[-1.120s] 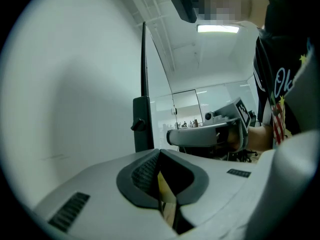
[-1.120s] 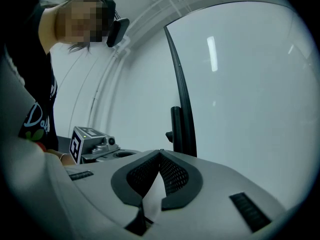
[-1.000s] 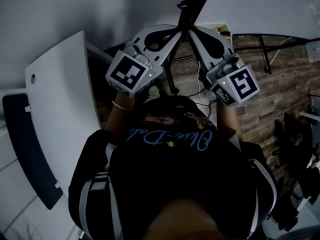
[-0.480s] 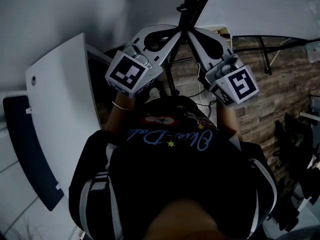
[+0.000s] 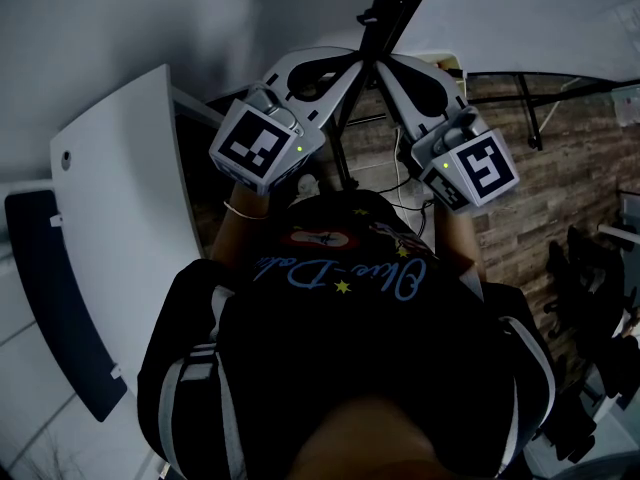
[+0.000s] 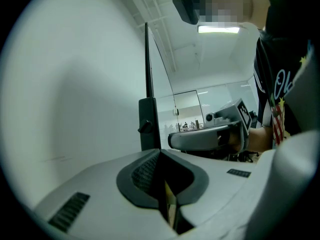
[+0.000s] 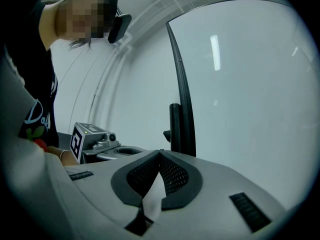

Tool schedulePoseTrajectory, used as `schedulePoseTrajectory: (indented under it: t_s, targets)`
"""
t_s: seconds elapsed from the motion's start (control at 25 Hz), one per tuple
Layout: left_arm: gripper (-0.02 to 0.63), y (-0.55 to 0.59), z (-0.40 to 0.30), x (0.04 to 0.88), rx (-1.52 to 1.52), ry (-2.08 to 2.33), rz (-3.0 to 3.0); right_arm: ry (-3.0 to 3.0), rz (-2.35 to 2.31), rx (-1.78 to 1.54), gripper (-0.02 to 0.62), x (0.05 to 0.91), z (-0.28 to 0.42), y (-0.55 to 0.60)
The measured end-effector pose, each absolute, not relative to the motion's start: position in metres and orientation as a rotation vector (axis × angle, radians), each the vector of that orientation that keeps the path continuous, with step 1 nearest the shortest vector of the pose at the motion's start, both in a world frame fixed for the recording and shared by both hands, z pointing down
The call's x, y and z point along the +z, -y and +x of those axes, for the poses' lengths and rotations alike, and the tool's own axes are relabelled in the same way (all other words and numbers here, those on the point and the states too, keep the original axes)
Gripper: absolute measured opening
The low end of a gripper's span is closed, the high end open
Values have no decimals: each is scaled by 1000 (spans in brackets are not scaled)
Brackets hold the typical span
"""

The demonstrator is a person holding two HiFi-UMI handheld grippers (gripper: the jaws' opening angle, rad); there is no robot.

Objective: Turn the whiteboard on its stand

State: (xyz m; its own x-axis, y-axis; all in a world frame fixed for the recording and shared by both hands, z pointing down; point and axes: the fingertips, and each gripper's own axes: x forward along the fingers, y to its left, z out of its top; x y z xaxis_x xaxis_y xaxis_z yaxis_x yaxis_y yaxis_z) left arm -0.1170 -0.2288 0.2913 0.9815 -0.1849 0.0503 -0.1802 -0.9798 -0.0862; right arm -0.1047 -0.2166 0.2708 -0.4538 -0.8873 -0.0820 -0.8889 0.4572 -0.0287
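Observation:
The whiteboard point(image 5: 520, 13) stands edge-on straight ahead of me, its black frame edge point(image 5: 395, 3) rising between the two grippers. My left gripper point(image 5: 357, 60) and right gripper point(image 5: 384, 64) point level at that edge from either side, tips close to the stand's post. In the left gripper view the board face point(image 6: 75, 94) fills the left, and the post with its knob point(image 6: 149, 126) stands just beyond my shut left gripper point(image 6: 160, 152). In the right gripper view the glossy face point(image 7: 250, 84) lies right of the post point(image 7: 174, 129); the right gripper point(image 7: 160, 152) is shut, nothing between the pads.
A white panel point(image 5: 130, 198) and a dark blue panel point(image 5: 55, 288) lean at my left. The stand's black legs point(image 5: 525, 98) spread over the wood-patterned floor point(image 5: 560, 158). Dark chairs point(image 5: 585, 258) sit at the right. My own torso fills the lower head view.

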Motion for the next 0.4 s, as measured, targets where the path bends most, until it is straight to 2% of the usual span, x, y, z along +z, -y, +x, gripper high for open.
schedulePoseTrajectory:
  t_s: [0.4]
  targets:
    - [14,230,-118,292,-93,-274,-3049,-2610,-1607,12,28,271,-106,216]
